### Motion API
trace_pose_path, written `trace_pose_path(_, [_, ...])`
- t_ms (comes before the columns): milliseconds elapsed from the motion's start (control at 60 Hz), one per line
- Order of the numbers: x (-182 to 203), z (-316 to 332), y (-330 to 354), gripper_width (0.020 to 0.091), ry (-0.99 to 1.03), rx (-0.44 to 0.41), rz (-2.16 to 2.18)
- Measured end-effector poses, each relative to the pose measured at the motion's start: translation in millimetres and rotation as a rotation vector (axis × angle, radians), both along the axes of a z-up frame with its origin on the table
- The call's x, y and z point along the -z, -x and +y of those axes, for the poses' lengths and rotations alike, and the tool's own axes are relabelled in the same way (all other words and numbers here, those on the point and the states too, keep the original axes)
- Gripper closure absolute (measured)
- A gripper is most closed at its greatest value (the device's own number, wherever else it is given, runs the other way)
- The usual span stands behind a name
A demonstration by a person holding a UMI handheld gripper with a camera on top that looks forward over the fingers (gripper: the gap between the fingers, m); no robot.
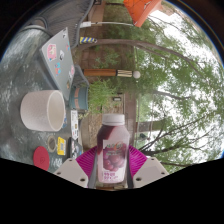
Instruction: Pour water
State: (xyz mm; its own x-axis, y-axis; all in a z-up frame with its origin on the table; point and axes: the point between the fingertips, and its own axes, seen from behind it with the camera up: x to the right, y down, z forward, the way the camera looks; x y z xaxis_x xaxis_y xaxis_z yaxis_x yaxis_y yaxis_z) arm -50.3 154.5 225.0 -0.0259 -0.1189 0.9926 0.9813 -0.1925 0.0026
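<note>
One white paper cup (43, 110) sits on the reflective glass bench (150, 90), up-left of my tongs (112, 170). Tongs clamp the upright pink-capped clear plastic bottle (112, 150); I'd carry it left, then tip.

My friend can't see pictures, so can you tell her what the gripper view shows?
The tool holds a clear plastic bottle with a white cap and pinkish label between its two pink-padded fingers, over a glass tabletop that mirrors trees. A white cup stands ahead to one side, near a laptop covered in stickers and a small red lid.
</note>
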Motion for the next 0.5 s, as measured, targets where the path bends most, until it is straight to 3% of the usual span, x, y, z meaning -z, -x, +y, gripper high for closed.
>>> trace_pose_path(100, [18,-3,-33,0.0647,-0.101,-0.003,0.663])
trace_pose_path(267, [100,11,-47,0.0649,-0.094,-0.025,1.513])
trace_pose_path(433, [128,26,-46,0.0648,-0.047,-0.038,1.617])
trace_pose_path(450, [146,29,-42,0.0648,-0.065,-0.053,1.643])
trace_pose_path(500, [142,25,-44,0.0648,-0.053,-0.039,1.62])
